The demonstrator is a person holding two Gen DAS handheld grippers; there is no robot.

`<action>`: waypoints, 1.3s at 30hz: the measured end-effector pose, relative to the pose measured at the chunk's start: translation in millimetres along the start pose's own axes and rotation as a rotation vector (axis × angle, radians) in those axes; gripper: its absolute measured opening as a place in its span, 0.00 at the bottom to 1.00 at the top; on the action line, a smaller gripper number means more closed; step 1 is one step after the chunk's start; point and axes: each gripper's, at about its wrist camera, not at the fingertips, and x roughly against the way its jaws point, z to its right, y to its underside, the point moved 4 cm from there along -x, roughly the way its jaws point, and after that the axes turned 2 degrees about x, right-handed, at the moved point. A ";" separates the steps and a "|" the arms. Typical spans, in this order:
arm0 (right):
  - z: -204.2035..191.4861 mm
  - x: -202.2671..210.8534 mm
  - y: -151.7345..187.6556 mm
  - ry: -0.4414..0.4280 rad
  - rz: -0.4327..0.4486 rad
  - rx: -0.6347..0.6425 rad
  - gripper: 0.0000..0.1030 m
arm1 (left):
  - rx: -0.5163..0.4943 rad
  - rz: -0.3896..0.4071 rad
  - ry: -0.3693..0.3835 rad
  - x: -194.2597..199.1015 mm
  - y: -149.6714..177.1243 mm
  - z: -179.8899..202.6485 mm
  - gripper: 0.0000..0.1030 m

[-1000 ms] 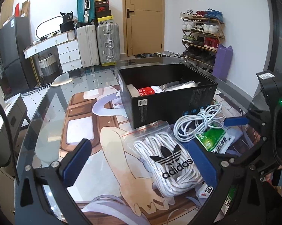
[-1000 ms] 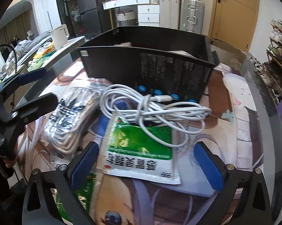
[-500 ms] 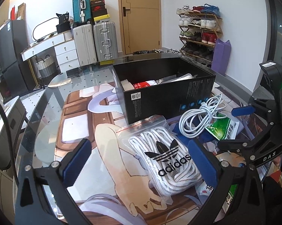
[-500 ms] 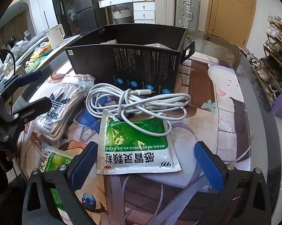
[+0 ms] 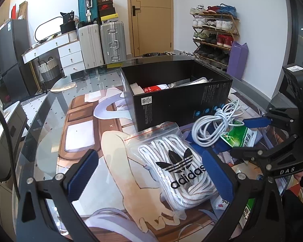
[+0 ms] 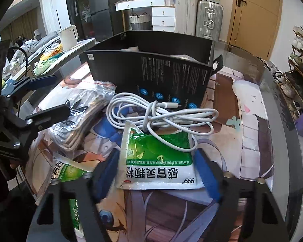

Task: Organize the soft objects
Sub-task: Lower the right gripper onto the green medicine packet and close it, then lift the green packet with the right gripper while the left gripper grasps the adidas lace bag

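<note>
A green-and-white medicine sachet (image 6: 158, 161) lies flat on the bench (image 6: 252, 133), printed with Chinese characters and "999". The right gripper (image 6: 158, 173) straddles its near end with jaws apart, one blue pad on each side of the packet; whether the pads touch it cannot be told. A coiled white cable (image 6: 161, 117) rests partly on the sachet's far edge and just in front of the black cardboard box (image 6: 151, 74). In the left wrist view the same sachet (image 5: 239, 138) shows beside the cable (image 5: 214, 127), with the right gripper (image 5: 250, 137) reaching in from the right.

A clear zip bag of white laces (image 5: 175, 165) marked "adidas" lies left of the cable, its red-striped seal close to the box (image 5: 183, 102). The left gripper (image 5: 149, 171) hangs over this bag with jaws wide apart, the right pad above the bag's edge, the left pad over the illustrated mat (image 5: 115, 151). The box stands open and holds white and red packets. A second green sachet (image 6: 68, 171) lies near the bench's front edge, partly under the right gripper's left finger.
</note>
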 end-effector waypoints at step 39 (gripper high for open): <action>13.3 82.4 -19.7 -0.133 0.238 -0.029 0.52 | -0.027 -0.061 0.028 -4.3 3.5 19.3 1.00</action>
